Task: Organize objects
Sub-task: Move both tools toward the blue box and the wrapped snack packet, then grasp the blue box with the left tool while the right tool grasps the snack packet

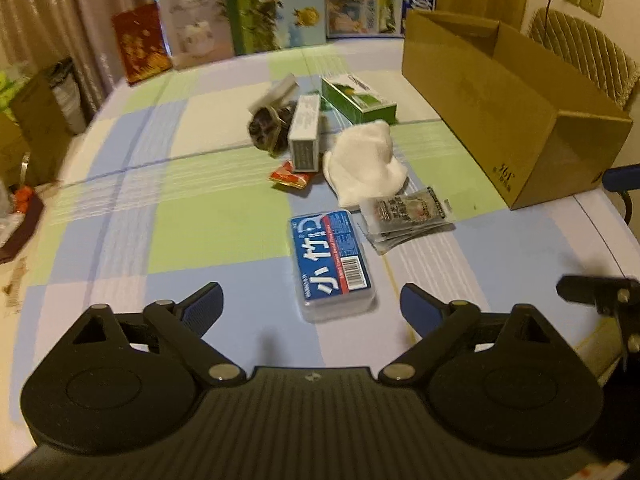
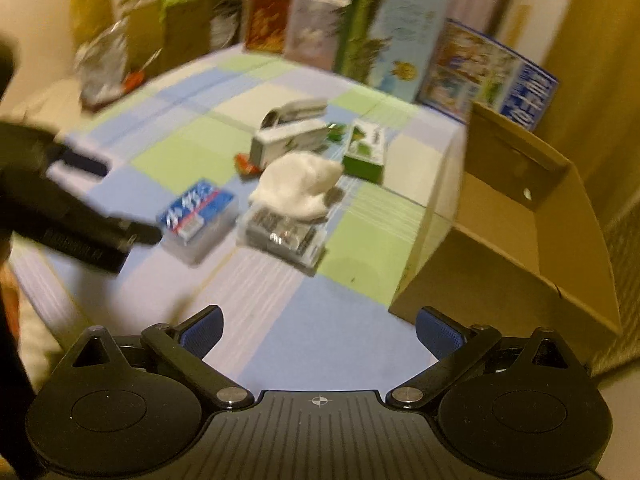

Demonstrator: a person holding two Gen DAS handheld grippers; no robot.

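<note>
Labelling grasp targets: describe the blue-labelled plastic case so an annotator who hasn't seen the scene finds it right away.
Start at the open brown cardboard box on the checked blue-and-green tablecloth; loose items lie clustered beside it. Nearest the left tongs lies a flat clear plastic case with a blue label. Its big white characters, red stripe and barcode set it apart from the white cloth and foil sachets behind it.

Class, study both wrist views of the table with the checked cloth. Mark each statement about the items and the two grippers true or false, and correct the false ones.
1. The left gripper has its jaws open with nothing held. True.
2. The cardboard box already holds the white cloth. False: the white cloth lies on the table, outside the box.
3. The blue-labelled clear case lies nearest the left gripper. True.
4. The right gripper is shut on the green box. False: its jaws are open and empty; the green box lies on the table.
</note>
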